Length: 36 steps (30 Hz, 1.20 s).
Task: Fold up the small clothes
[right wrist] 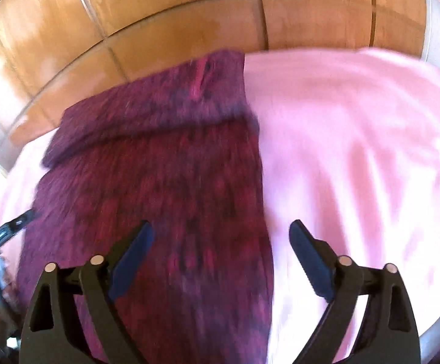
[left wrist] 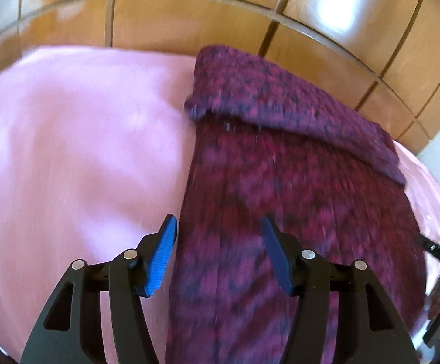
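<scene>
On the pink sheet (left wrist: pixel 68 151) that covers the surface lies a knitted garment (left wrist: pixel 280 197) in mottled purple and magenta, stretched out as a long strip running away from both cameras. Its far end is turned back over itself, forming a thick folded band (left wrist: pixel 280 106) that crosses the strip at an angle. Beyond it rises a wall of glossy wooden panels (left wrist: pixel 189 21).

In the left wrist view, the left gripper (left wrist: pixel 218 242) hangs over the near part of the garment with its jaws parted to a moderate gap. The left finger, with its bright blue pad (left wrist: pixel 162 257), sits above the pink sheet just beside the garment's left edge; the right finger's pad (left wrist: pixel 276 254) sits above the knit. Nothing is pinched between them, and with the blur I cannot tell whether the tips touch the cloth.

In the right wrist view, the right gripper (right wrist: pixel 220 242) stands wider open, straddling the garment's (right wrist: pixel 159 182) right edge: its left finger (right wrist: pixel 131 257) is over the knit, its right finger (right wrist: pixel 311 261) over the pink sheet (right wrist: pixel 356 151). It holds nothing either.

Each camera catches the other tool at its frame edge: the right gripper's black tip (left wrist: pixel 438 251) shows low at the right of the left view, and the left gripper's tip (right wrist: pixel 10 227) low at the left of the right view, both near the garment's sides. Both views are motion-blurred.
</scene>
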Available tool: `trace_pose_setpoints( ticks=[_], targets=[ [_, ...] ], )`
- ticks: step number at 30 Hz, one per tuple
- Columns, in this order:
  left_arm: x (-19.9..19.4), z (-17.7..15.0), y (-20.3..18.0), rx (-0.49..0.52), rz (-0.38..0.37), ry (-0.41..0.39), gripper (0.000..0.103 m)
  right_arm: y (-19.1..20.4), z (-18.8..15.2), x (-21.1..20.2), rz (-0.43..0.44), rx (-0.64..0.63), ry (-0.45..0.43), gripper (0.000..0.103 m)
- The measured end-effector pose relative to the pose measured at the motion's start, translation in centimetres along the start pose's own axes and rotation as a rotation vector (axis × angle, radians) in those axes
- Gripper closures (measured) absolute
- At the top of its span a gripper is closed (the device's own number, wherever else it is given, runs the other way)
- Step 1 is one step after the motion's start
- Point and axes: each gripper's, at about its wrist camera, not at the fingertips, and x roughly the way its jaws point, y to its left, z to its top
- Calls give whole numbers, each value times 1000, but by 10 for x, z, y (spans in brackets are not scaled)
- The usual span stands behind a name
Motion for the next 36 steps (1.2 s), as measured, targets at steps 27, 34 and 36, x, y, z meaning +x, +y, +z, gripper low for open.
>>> trace_pose_setpoints(
  ticks=[27,34,36],
  targets=[
    [-107,-69,26,-24,-436,79,90,16,-58,-91,432,35,75,83],
    [-69,6,21,-155,-534,7,91,8,12,-46,413,191,-28,85],
    [-52,26,16,-171,-510,4,91,4,31,-31,390,228,-29,85]
  ],
)
